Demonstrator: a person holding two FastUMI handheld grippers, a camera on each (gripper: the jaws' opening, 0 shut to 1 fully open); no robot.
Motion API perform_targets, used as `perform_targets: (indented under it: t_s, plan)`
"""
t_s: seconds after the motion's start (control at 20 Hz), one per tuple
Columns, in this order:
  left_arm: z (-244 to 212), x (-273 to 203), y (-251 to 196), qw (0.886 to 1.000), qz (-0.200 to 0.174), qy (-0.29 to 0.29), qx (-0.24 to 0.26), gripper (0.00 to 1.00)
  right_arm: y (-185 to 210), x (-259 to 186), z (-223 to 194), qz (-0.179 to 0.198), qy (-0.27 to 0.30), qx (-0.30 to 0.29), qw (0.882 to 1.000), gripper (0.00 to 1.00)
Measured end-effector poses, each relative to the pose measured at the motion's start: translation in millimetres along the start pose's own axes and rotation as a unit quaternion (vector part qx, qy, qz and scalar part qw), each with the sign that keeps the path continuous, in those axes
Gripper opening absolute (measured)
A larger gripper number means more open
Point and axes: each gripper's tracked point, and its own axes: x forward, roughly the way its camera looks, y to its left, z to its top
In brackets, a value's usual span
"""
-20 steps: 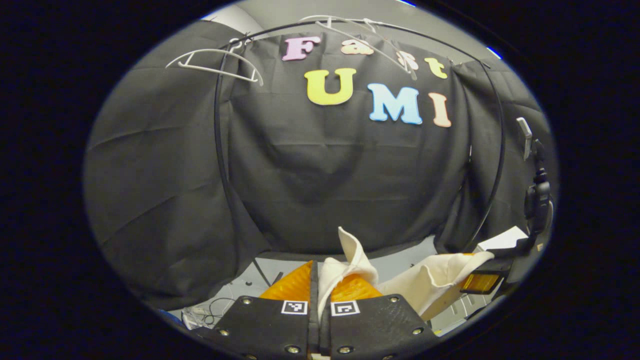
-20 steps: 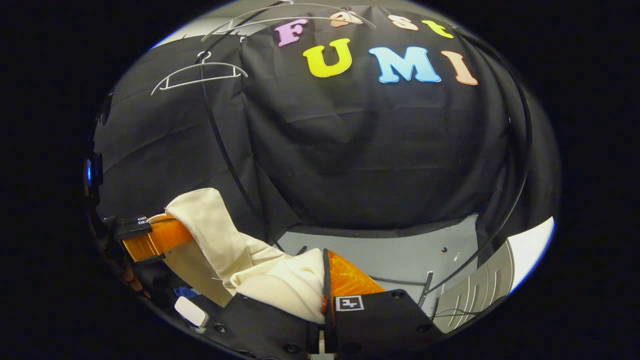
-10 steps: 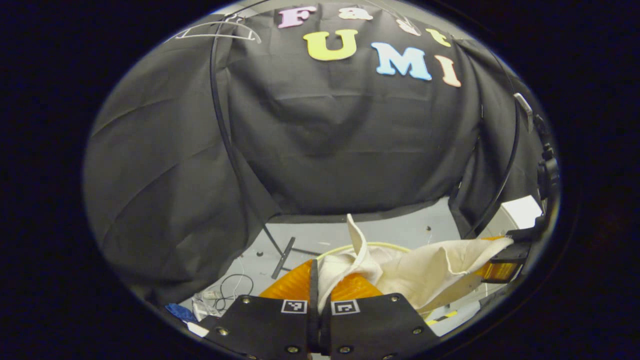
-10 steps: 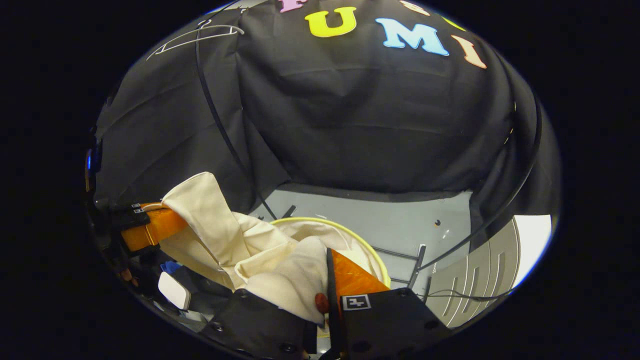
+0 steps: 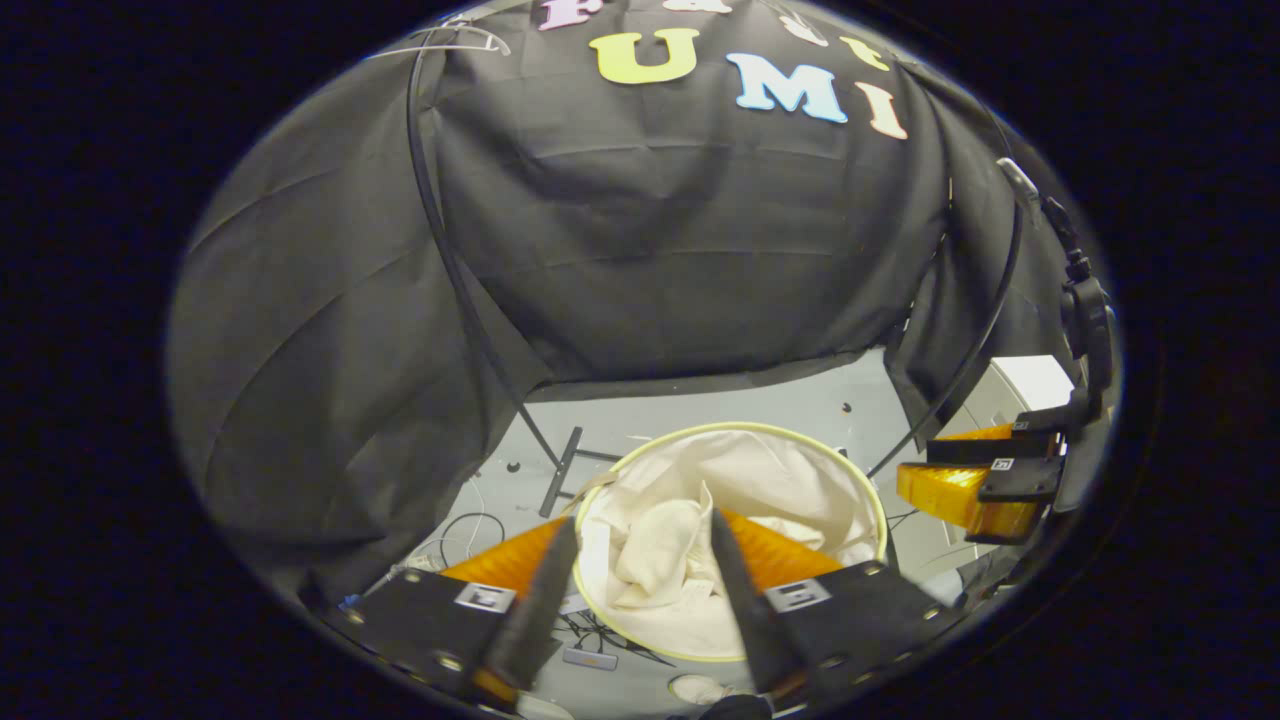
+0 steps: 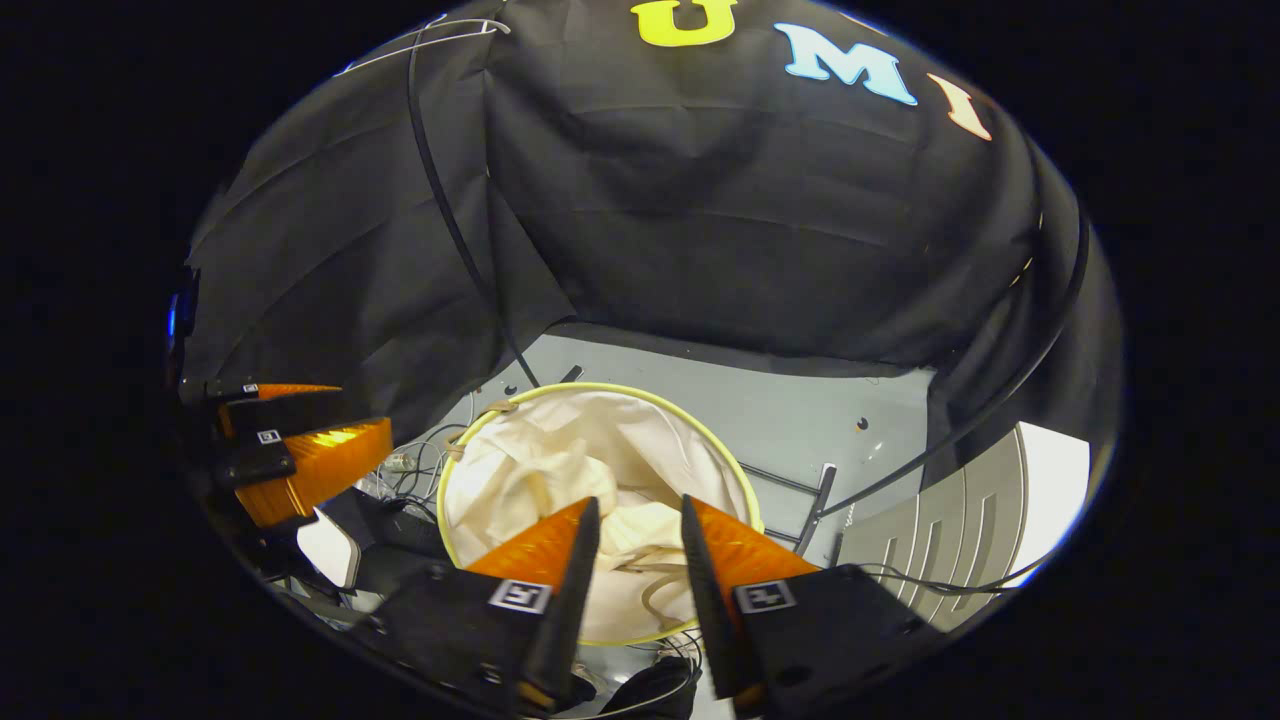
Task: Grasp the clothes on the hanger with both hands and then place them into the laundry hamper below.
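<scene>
Backdrop: black cloth wall hangs behind everything; a grey floor (image 5: 700,410) runs beneath it; a bare white hanger (image 5: 440,42) sits high at the top left of the left gripper view, on a thin dark rail.
Hamper: the round laundry hamper (image 5: 868,500) with a pale yellow-green rim stands on the floor below both grippers; the right gripper view shows the same hamper (image 6: 745,490) from the other side.
Clothes: the cream clothes (image 5: 655,545) lie crumpled inside the hamper, resting loose on its lining and touching neither gripper; in the right gripper view the clothes (image 6: 640,535) sit in the middle of the basket.
Left gripper: the left gripper (image 5: 635,540) hovers above the hamper mouth; its jaws are spread wide and empty.
Right gripper: the right gripper (image 6: 635,530) hangs over the near rim; its jaws are parted with nothing between them.
Change: half a second ago both pairs of jaws were clenched on the cream cloth, stretched between them above the hamper; now both have released and the cloth has dropped in.
Meaning: by my judgement the placing step is done, since nothing drapes over the rim; all that seems left is to lift both grippers clear.
Clutter: loose cables (image 6: 415,460) trail on the floor beside the hamper.
</scene>
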Motion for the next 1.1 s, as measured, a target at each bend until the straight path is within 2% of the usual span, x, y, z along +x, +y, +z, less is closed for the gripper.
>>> perform_targets:
  t_s: [0.1,0.15,0.4,0.65,0.75,0.8,0.95,1.0,1.1]
  plan:
    - [11,-12,6,1.0,0.012,-0.017,0.011,0.97,-3,-9,8,-0.005,-0.012,-0.004,1.0,0.82]
    - [19,-19,8,1.0,0.013,-0.025,0.013,0.97,-4,-15,12,-0.01,-0.02,-0.006,1.0,0.98]
    - [52,-51,11,0.998,0.018,-0.057,0.011,0.96,-4,-49,43,-0.02,-0.058,-0.006,0.998,0.96]
    - [114,-94,18,0.991,0.025,-0.131,0.006,0.96,-6,-93,89,-0.031,-0.123,0.003,0.992,0.96]
    - [139,-116,21,0.987,0.024,-0.161,-0.001,0.96,-9,-118,112,-0.038,-0.157,0.006,0.987,0.93]
    - [150,-124,21,0.984,0.023,-0.177,-0.005,0.96,-12,-130,122,-0.041,-0.173,0.008,0.984,0.96]
    - [192,-160,21,0.975,0.019,-0.223,-0.011,0.96,-21,-166,151,-0.054,-0.217,0.018,0.974,0.96]
    - [204,-171,17,0.971,0.017,-0.237,-0.013,0.96,-26,-179,160,-0.06,-0.231,0.021,0.971,0.93]
    - [227,-191,11,0.964,0.01,-0.265,-0.016,0.96,-41,-211,178,-0.078,-0.259,0.029,0.962,0.93]
